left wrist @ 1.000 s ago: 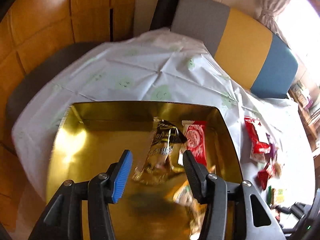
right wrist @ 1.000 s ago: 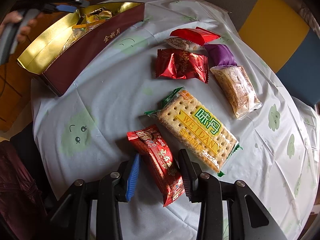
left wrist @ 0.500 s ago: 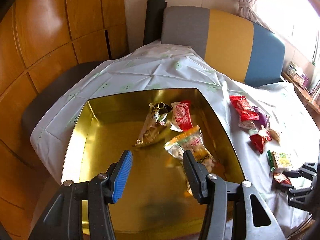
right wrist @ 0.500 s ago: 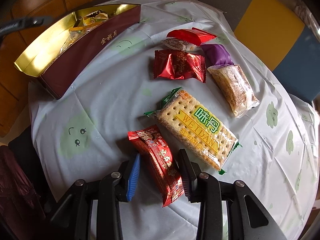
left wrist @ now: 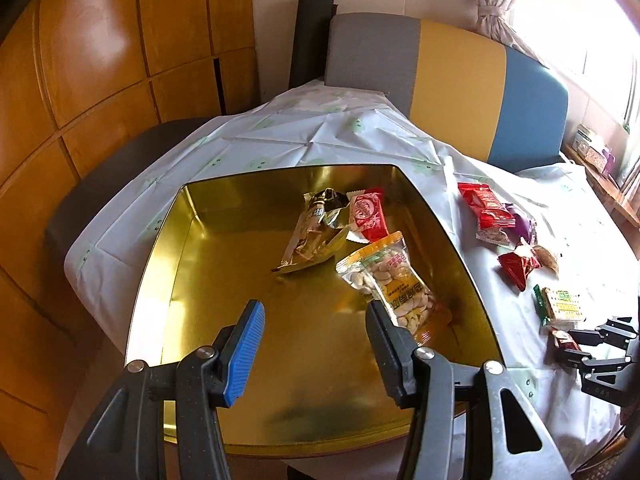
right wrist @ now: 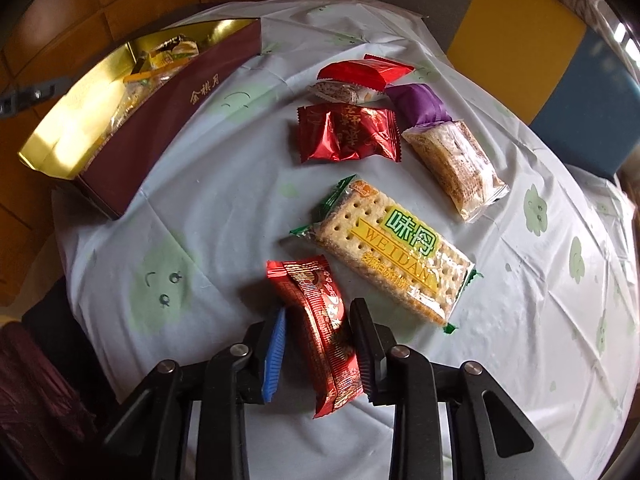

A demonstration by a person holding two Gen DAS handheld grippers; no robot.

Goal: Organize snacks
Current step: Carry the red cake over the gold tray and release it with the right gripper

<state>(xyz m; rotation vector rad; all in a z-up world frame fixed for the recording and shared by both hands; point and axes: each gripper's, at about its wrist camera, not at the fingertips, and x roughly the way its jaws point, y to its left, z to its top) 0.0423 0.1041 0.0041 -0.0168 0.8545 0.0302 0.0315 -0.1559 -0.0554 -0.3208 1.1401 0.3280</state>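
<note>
box [right wrist: 160,120]: maroon outside, gold lining, gold lettering | tablecloth [right wrist: 224,208]: white, pale green smiley blobs | cracker pack [right wrist: 396,252]: green ends, yellow band, centre | long wrapper [right wrist: 320,320]: red-brown foil, lower centre | chair back [left wrist: 452,84]: grey, yellow, blue

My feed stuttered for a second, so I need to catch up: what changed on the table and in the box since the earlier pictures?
The right tongs closed onto the long red snack bar, which had lain loosely between them. The left tongs, open and empty, drew back from low over the gold box, bringing the peanut packet inside into clear view. The cracker pack and the other snacks on the cloth stayed put.
</note>
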